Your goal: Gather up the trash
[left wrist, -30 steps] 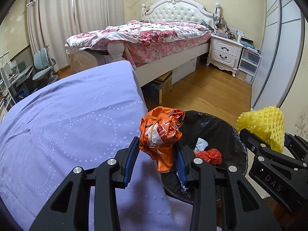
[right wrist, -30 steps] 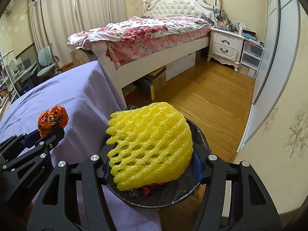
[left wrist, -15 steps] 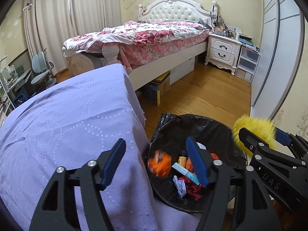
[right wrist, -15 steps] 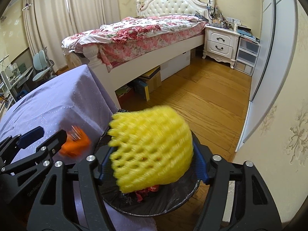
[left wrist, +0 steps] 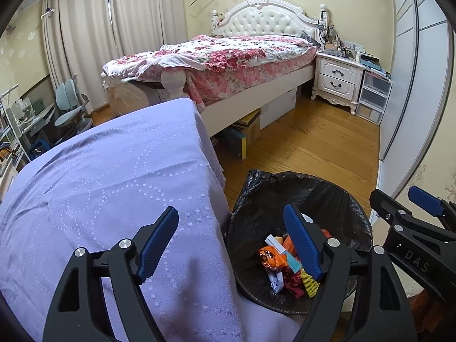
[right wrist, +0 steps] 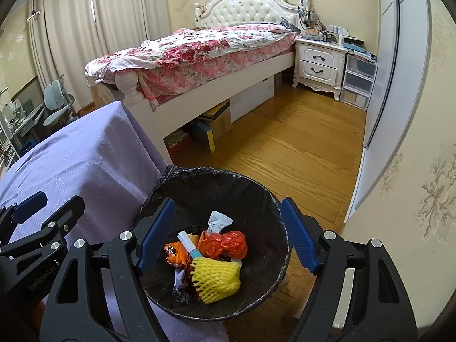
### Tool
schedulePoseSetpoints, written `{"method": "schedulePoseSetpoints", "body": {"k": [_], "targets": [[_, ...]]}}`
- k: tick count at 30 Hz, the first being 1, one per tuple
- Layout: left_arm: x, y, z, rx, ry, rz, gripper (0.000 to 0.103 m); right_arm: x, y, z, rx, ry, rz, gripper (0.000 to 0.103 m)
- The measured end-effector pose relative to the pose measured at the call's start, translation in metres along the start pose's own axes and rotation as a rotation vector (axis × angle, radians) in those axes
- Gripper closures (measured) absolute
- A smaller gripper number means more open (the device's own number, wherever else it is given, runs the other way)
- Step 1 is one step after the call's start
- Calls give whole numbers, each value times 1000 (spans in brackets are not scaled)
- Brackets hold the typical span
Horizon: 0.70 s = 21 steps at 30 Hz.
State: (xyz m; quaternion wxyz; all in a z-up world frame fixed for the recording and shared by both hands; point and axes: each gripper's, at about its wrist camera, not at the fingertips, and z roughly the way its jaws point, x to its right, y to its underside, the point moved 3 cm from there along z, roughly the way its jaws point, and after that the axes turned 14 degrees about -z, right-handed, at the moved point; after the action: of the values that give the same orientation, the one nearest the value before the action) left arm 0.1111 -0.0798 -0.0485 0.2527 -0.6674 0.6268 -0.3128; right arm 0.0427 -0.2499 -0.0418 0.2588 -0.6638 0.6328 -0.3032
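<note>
Both claws, left and right, hang open and empty over the bin; the trash lies inside. Drop step looks done; next, probably seek more litter on the bench.

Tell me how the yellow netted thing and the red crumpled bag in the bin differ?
The yellow foam net is a springy mesh full of holes; the red plastic bag is a smooth, shiny, crumpled film. The net lies at the near side of the pile; the bag lies behind it, farther in. The net looks somewhat larger than the bag. Both rest loose inside the black-lined trash bin, held by neither gripper.
</note>
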Motion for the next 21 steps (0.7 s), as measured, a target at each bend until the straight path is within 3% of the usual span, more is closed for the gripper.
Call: {"method": "schedulePoseSetpoints", "body": {"k": [21], "targets": [[-31, 0, -40, 27, 3, -72, 22, -21, 4, -44, 54, -7, -18, 18]]}}
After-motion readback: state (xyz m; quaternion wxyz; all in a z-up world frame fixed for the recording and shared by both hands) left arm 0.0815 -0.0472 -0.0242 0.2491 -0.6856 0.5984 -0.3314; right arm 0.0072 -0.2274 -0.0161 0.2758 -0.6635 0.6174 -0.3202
